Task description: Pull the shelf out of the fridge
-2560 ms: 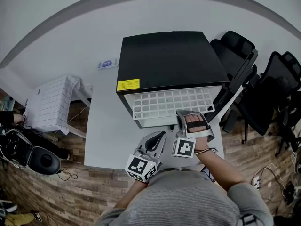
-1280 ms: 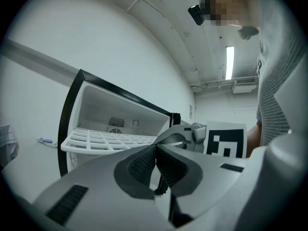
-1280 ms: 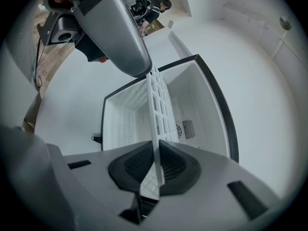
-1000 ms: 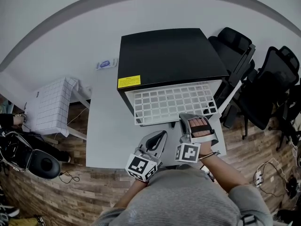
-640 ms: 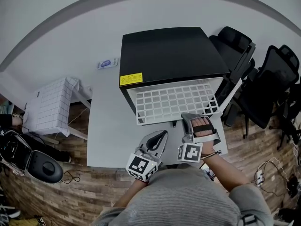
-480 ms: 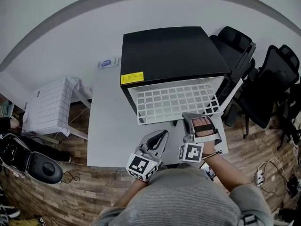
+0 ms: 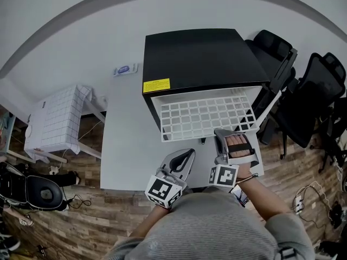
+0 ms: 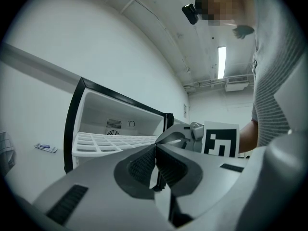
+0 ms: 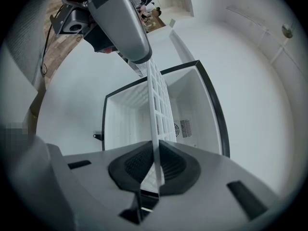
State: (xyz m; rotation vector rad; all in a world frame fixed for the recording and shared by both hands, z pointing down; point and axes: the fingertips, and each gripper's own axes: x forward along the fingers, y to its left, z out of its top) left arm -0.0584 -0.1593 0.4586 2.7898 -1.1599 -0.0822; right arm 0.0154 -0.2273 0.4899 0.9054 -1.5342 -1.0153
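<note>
The black box-shaped mini fridge (image 7: pixel 200 58) stood on the pale grey table (image 7: pixel 127 145) with its front opening towards the person. Its door (image 7: pixel 268 106) was swung open on the right side. A yellow label (image 7: pixel 156 85) sat at the front left corner of the fridge top.

The white plastic grid shelf (image 7: pixel 203 115) lay level and partly drawn out. Its front portion projected over the table, while its rear remained inside the white fridge cavity (image 9: pixel 125 119).

The right gripper (image 7: pixel 220 135) was clamped on the front edge of the shelf near its right corner. In the right gripper view, both ribbed pads (image 9: pixel 175 165) pressed against the thin shelf edge (image 9: pixel 156 114), which ran edge-on between the jaws.

The left gripper (image 7: pixel 187 155) hovered over the table just in front of the shelf, apart from it and beside the right gripper. In the left gripper view, its jaws (image 8: pixel 155 162) stood together with nothing between them.

Two black office chairs (image 7: pixel 320 91) stood to the right of the table. A small blue-and-white object (image 7: pixel 126 70) lay on the table to the left of the fridge.
</note>
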